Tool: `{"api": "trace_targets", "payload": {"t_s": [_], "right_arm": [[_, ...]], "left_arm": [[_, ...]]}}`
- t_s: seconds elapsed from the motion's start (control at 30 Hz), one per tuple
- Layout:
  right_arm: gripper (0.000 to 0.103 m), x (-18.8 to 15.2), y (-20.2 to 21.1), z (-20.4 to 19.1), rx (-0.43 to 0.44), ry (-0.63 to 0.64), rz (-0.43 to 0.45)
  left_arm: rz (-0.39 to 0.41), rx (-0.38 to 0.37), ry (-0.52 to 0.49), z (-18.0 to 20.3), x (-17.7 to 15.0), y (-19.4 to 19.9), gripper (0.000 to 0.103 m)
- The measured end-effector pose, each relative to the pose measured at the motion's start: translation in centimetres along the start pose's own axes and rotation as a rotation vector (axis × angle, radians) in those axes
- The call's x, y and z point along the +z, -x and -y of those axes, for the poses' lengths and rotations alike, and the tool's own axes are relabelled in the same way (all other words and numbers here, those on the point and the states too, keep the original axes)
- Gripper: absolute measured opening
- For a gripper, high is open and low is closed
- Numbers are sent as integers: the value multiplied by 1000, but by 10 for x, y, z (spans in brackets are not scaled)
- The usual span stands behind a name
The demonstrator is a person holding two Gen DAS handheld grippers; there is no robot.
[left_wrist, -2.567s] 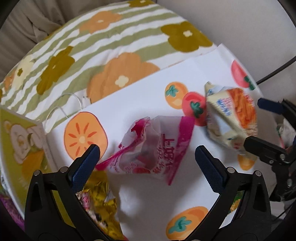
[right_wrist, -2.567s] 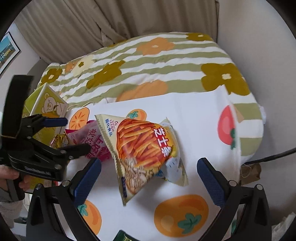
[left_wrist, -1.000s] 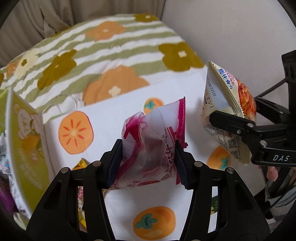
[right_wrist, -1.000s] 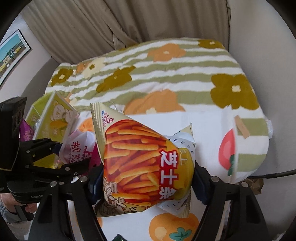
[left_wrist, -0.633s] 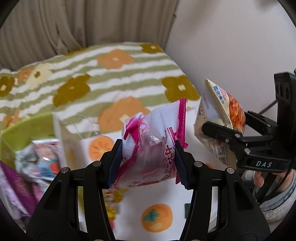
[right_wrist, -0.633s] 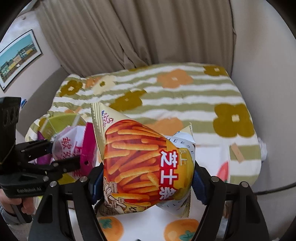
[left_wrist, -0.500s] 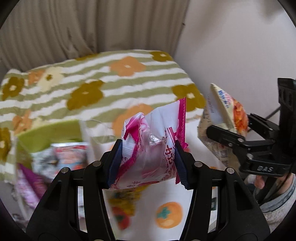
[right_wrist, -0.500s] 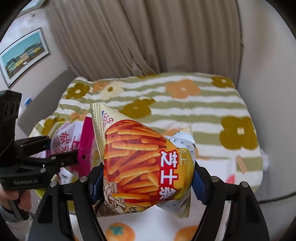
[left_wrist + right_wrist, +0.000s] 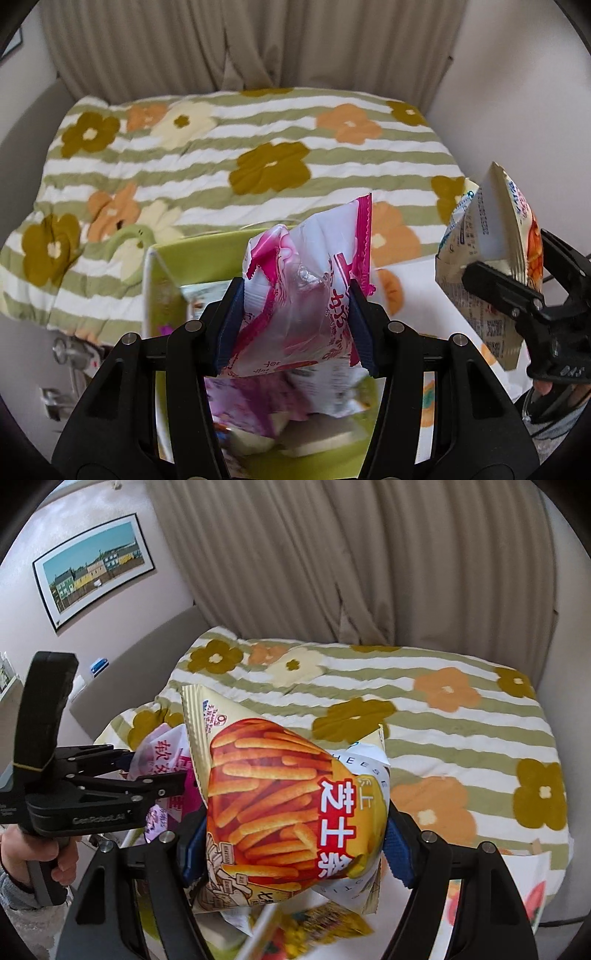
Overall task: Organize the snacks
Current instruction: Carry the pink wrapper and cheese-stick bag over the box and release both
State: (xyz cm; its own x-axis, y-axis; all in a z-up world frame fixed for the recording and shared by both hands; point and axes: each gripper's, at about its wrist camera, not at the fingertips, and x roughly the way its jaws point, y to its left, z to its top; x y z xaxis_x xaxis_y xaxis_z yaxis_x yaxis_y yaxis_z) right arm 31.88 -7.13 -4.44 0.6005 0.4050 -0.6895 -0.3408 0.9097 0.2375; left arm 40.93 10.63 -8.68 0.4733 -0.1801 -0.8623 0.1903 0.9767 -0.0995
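Note:
My left gripper (image 9: 295,325) is shut on a pink and white snack bag (image 9: 303,295) and holds it in the air above a green box (image 9: 199,251) that has several snack packets inside. My right gripper (image 9: 291,845) is shut on an orange cheese-stick snack bag (image 9: 280,797) and holds it raised beside the left one. In the left wrist view the right gripper (image 9: 517,291) and its bag (image 9: 484,258) show at the right edge. In the right wrist view the left gripper (image 9: 147,771) with the pink bag (image 9: 166,753) shows at the left.
A green-striped flower blanket (image 9: 258,147) covers the bed behind. A white cloth with orange fruit prints (image 9: 424,280) lies at the right. A yellow snack packet (image 9: 325,926) lies blurred below the right gripper. Curtains (image 9: 369,572) and a framed picture (image 9: 92,565) are behind.
Both grippers closed on their bags and lifted them off the white cloth. Both have swung left, so the green box is now under the left gripper.

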Motion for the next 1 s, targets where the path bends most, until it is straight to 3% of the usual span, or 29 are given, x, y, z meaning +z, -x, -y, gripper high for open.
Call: {"api": "trace_targets", "payload": {"t_s": [0.17, 0.2, 0.3, 0.53, 0.73, 1.0], "right_arm": [[73, 3, -35, -15, -2, -9, -46], [73, 2, -42, -17, -7, -18, -56], [73, 1, -55, -20, -15, -34, -75], [73, -7, -70, -25, -41, -71, -106], [73, -10, -71, -43, -60, -20, -120], [78, -19, -83, -67, -18, 9, -143]], "left_arm": [[-42, -18, 30, -34, 3, -27, 55], [-52, -20, 39, -38, 2, -32, 60], [-53, -15, 68, -49, -1, -39, 96], [12, -93, 210, -77, -17, -23, 97], [58, -49, 242, -88, -28, -2, 97], [109, -13, 254, -95, -37, 24, 97]]}}
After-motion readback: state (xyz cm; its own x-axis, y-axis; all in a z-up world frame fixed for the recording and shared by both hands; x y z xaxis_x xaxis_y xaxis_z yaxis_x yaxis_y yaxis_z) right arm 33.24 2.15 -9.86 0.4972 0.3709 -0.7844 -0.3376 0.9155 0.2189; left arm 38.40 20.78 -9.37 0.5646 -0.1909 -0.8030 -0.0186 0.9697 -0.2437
